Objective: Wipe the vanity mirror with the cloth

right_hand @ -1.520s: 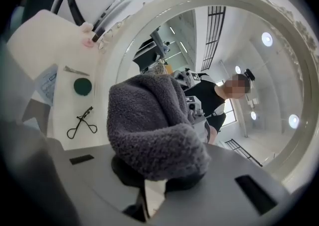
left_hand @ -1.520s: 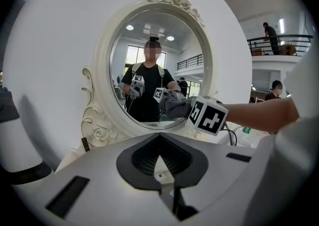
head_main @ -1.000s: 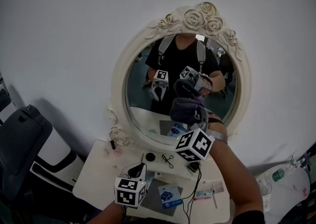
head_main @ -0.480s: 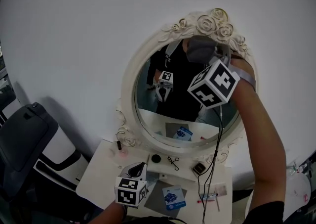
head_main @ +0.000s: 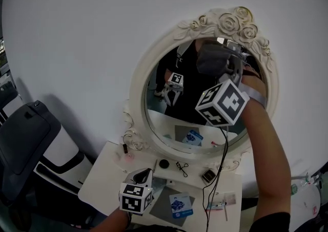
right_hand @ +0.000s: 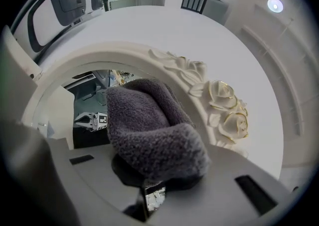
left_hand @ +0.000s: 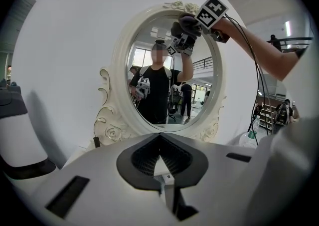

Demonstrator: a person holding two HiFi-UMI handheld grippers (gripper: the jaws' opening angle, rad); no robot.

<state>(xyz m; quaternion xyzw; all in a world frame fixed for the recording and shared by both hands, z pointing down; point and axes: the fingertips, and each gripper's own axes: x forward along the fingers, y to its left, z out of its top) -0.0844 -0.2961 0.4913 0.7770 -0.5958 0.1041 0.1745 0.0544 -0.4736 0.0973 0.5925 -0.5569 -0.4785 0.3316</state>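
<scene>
An oval vanity mirror (head_main: pixel 169 116) in a white frame (head_main: pixel 136 103) topped with roses stands against the wall. My right gripper (head_main: pixel 219 67) is raised to the upper right of the glass and is shut on a grey fleecy cloth (head_main: pixel 210 58), which presses on the glass just under the roses. In the right gripper view the cloth (right_hand: pixel 149 130) bulges over the jaws beside the gilt-edged roses (right_hand: pixel 222 105). My left gripper (head_main: pixel 142 175) is low over the table, shut and holding nothing. From the left gripper view I see the mirror (left_hand: pixel 164 70) and the cloth (left_hand: pixel 183 24) near its top.
The white vanity table (head_main: pixel 102 180) carries a grey mat (head_main: pixel 160 201), a blue packet (head_main: pixel 178 204), a small black round thing (head_main: pixel 164 164), a small dark square thing (head_main: pixel 208 176) and a black cable (head_main: pixel 214 174) hanging from the right gripper. A dark chair (head_main: pixel 25 133) stands at left.
My right gripper carried the cloth from the lower middle of the glass up to the top right, near the roses. The left gripper stayed where it was.
</scene>
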